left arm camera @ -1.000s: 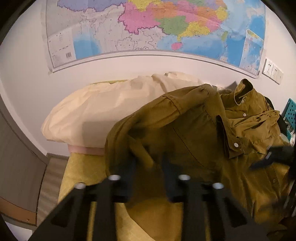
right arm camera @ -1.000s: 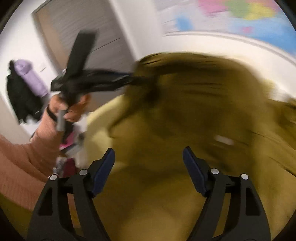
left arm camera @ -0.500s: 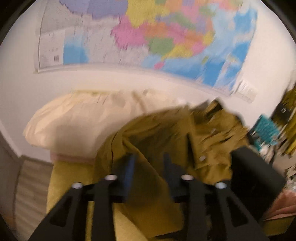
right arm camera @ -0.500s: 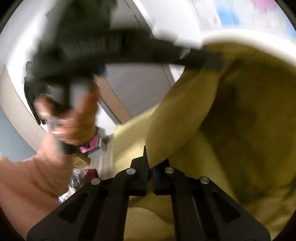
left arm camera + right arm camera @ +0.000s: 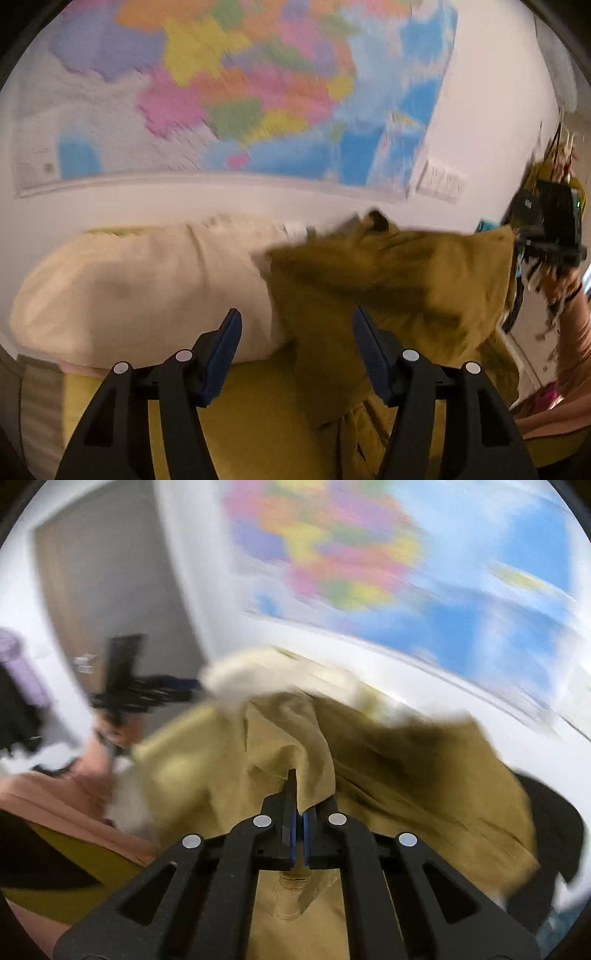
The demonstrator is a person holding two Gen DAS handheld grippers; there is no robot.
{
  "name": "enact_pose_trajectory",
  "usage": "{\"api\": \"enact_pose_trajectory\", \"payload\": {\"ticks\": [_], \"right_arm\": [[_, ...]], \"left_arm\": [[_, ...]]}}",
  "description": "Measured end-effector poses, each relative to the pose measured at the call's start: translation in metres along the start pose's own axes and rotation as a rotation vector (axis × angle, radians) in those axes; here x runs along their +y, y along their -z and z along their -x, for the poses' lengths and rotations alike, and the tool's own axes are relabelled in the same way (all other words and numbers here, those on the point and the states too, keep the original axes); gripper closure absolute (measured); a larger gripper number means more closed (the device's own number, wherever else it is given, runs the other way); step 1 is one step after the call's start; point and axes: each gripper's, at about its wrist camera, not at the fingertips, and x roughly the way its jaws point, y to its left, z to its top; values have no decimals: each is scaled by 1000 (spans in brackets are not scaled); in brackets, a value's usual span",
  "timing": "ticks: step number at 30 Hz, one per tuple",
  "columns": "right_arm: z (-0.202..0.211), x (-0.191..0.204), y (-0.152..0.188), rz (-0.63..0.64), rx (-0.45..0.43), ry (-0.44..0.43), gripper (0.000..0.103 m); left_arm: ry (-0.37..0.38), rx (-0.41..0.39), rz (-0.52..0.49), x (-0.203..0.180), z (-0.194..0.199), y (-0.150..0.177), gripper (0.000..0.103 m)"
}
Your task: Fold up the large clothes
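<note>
Right tool [image 5: 297, 812] pinches olive shirt [image 5: 406, 775] edge.

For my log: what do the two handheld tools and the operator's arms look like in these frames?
Both tools are alike. The left tool and right tool have black, angular scissor-like frames with triangular cut-outs, round silver rivets and dark blue finger pads. Seen from the opposite view, each carries a black box-shaped unit on top. The operator's sleeve is salmon pink. No cables are visible.

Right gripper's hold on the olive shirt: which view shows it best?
The right wrist view: the right gripper is shut on a fold of the olive shirt, close up. The left wrist view shows that gripper only small, blurred, at the right edge, with the shirt hanging from it.
</note>
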Motion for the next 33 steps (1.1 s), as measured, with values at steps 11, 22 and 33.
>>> {"api": "enact_pose_trajectory", "payload": {"ticks": [11,22,33], "right_arm": [[-68,-118,127,-431,172,177,18],[-60,-81,162,-325,38,187,35],[17,-150,154,-522,-2,89,96]], "left_arm": [[-84,279,-108,-48,-150,2,41],[-145,228,-113,-56,-164,-17,32],[-257,297,-137,-62,-211,-7,23]]}}
